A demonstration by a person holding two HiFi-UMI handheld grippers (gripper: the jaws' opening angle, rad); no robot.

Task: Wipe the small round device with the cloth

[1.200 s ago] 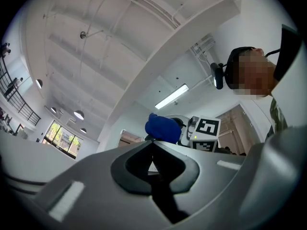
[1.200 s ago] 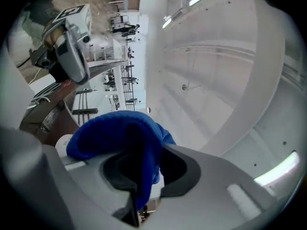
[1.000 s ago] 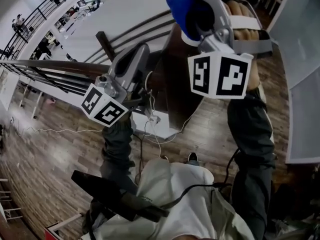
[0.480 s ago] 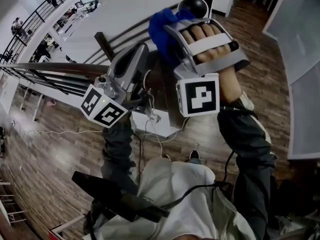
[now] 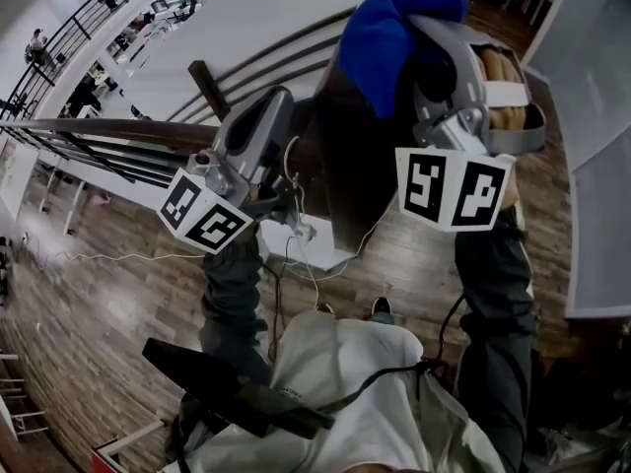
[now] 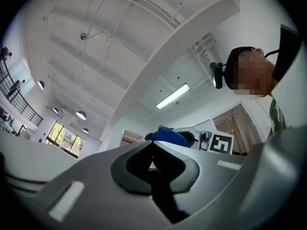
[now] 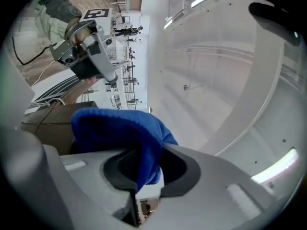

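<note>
In the head view my right gripper (image 5: 419, 52) is raised at the upper right, shut on a bunched blue cloth (image 5: 394, 37). The right gripper view shows that cloth (image 7: 120, 128) pinched between the jaws of the right gripper (image 7: 139, 176) and spilling over them. No small round device shows in the head view; the cloth covers the spot where it was. My left gripper (image 5: 281, 101) is lower and to the left, against a dark upright panel (image 5: 345, 166). In the left gripper view the left gripper (image 6: 153, 145) has its jaws together, and the cloth (image 6: 168, 137) shows beyond them.
White cables (image 5: 296, 215) hang beside the dark panel. A dark railing (image 5: 99, 136) runs off to the left, with a wooden floor (image 5: 99, 294) far below. The person's legs and light jacket (image 5: 345, 382) fill the bottom of the head view.
Half a second ago the right gripper was lower and further left, with a black round device showing above the cloth. It has swung up and right, and the cloth now covers that spot. The left gripper stayed put.
</note>
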